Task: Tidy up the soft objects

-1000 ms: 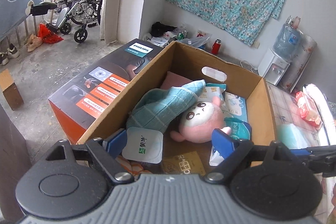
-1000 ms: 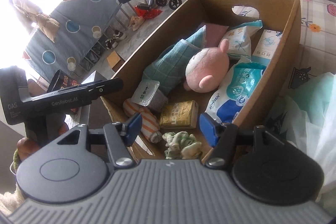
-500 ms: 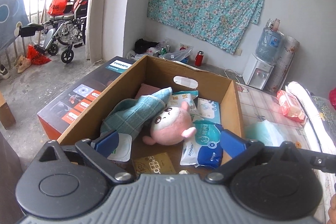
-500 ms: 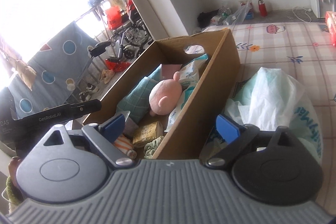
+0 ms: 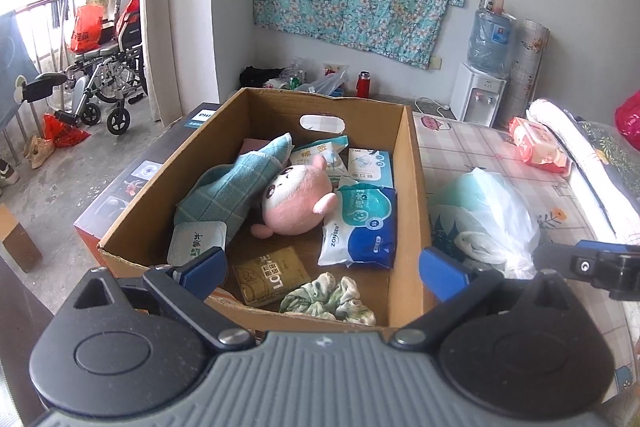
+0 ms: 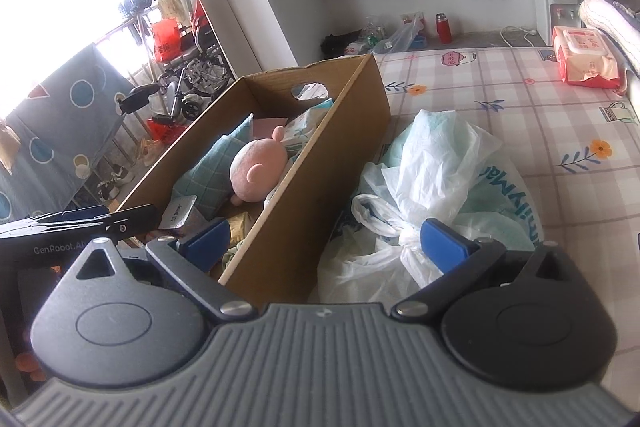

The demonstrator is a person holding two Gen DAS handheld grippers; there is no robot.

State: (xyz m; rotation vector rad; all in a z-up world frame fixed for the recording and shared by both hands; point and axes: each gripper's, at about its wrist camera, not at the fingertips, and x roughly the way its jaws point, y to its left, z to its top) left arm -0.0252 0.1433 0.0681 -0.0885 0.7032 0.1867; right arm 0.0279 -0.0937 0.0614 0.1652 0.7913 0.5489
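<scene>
A cardboard box (image 5: 412, 171) (image 6: 348, 131) stands at the edge of a checked bed. Inside lie a pink plush toy (image 5: 298, 205) (image 6: 260, 171), a teal checked towel (image 5: 228, 195), a blue wipes pack (image 5: 362, 227), a gold packet (image 5: 272, 275) and a green scrunchie (image 5: 328, 297). My left gripper (image 5: 324, 269) hangs open over the box's near end, holding nothing. My right gripper (image 6: 324, 239) is open too, straddling the box's right wall, with a tied white plastic bag (image 6: 432, 187) (image 5: 488, 215) just ahead of its right finger.
A pink wipes pack (image 6: 584, 57) lies far right on the bed (image 6: 520, 107), beside a rolled blanket (image 6: 612, 19). A dark appliance carton (image 5: 132, 183) sits left of the box. Wheelchair (image 5: 108, 79), water dispenser (image 5: 484, 83) and floor clutter stand beyond.
Both grippers pulled back from the box and opened wider. The right one swung right, so the plastic bag and bed now fill its view. The scrunchie lies in the box's near end.
</scene>
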